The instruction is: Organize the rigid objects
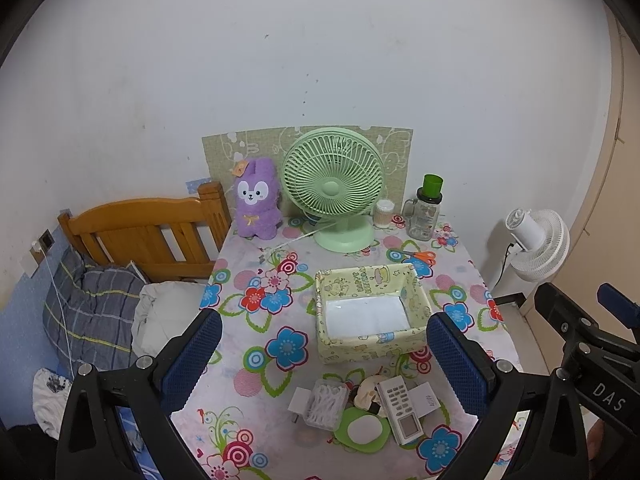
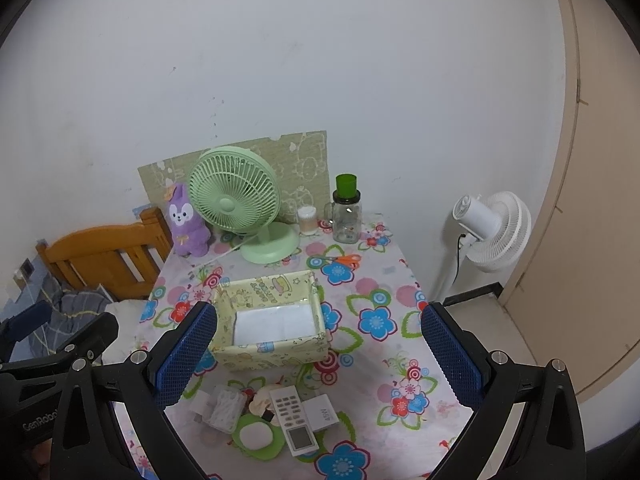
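On the flowered worktop (image 1: 256, 392) the loose rigid things lie in one cluster at the near edge, below and between the fingers of both tongs, with the empty yellow patterned box (image 1: 370, 312) just beyond them.

Left to right in the left wrist view: a small white adapter (image 1: 299, 402), touching a clear lidded case of cotton swabs (image 1: 326, 404), then a green-rimmed dish with a white oval (image 1: 362, 431) at the front, and a white remote control (image 1: 400, 408) resting partly on it. A white charger block (image 1: 425, 398) sits against the remote's right side.

The remote's long axis runs from near to far, its small screen end towards the camera and its keypad end towards the box, tilted a little left at the far end.

The left tongs (image 1: 324, 364) hang wide apart, holding nothing, with the cluster almost centred beneath the gap. The right tongs (image 2: 318, 352) are likewise spread and empty; in their view the cluster lies low and left of centre, by the left finger.

I judge the left tongs better placed for the swab case, the right for the remote or charger.
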Demonstrator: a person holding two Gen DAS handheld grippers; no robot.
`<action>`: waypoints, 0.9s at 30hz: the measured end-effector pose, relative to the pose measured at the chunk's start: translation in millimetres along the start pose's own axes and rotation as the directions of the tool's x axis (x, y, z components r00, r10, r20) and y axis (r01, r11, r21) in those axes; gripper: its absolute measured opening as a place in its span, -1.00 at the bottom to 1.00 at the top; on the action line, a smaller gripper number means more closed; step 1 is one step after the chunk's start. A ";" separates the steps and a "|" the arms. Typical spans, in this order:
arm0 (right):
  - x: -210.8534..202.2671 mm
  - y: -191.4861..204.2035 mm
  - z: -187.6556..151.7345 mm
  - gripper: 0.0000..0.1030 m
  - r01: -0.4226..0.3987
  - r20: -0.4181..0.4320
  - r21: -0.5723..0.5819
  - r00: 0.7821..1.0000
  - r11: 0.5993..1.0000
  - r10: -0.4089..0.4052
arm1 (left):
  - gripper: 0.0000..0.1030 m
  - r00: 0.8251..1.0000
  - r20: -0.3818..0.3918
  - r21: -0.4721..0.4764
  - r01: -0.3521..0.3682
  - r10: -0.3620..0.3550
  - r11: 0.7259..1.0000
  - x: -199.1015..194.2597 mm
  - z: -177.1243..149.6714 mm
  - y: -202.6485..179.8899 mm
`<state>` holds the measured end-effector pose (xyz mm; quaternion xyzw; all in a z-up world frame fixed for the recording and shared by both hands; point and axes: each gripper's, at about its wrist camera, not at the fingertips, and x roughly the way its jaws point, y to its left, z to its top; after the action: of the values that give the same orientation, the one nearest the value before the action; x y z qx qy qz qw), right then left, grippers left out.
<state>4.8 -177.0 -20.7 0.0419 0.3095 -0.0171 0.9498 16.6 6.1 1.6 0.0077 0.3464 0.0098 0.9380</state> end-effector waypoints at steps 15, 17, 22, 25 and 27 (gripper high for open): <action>3.6 -1.1 2.7 1.00 -0.003 0.009 0.005 1.000 1.000 0.003 | 1.00 1.000 0.005 0.006 0.007 -0.007 1.000 3.4 5.0 1.7; 4.0 -0.6 3.3 1.00 -0.007 0.010 0.006 1.000 1.000 0.007 | 1.00 1.000 0.005 0.005 0.009 -0.009 1.000 3.3 5.4 2.6; 6.4 -0.2 6.8 1.00 -0.008 0.012 0.005 1.000 1.000 0.008 | 1.00 1.000 -0.002 -0.002 0.021 -0.021 1.000 7.3 7.8 4.2; 6.9 0.4 7.3 1.00 -0.008 0.012 0.005 1.000 1.000 0.008 | 1.00 0.999 -0.008 -0.011 0.031 -0.031 0.999 9.4 8.1 6.5; 7.0 0.5 7.3 1.00 -0.007 0.011 0.004 1.000 1.000 0.007 | 1.00 0.999 -0.012 -0.018 0.032 -0.033 0.999 11.2 9.2 8.3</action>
<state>14.8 -177.3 -18.9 0.0446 0.3042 -0.0148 0.9515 30.9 14.6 1.4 -0.0062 0.3523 -0.0024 0.9359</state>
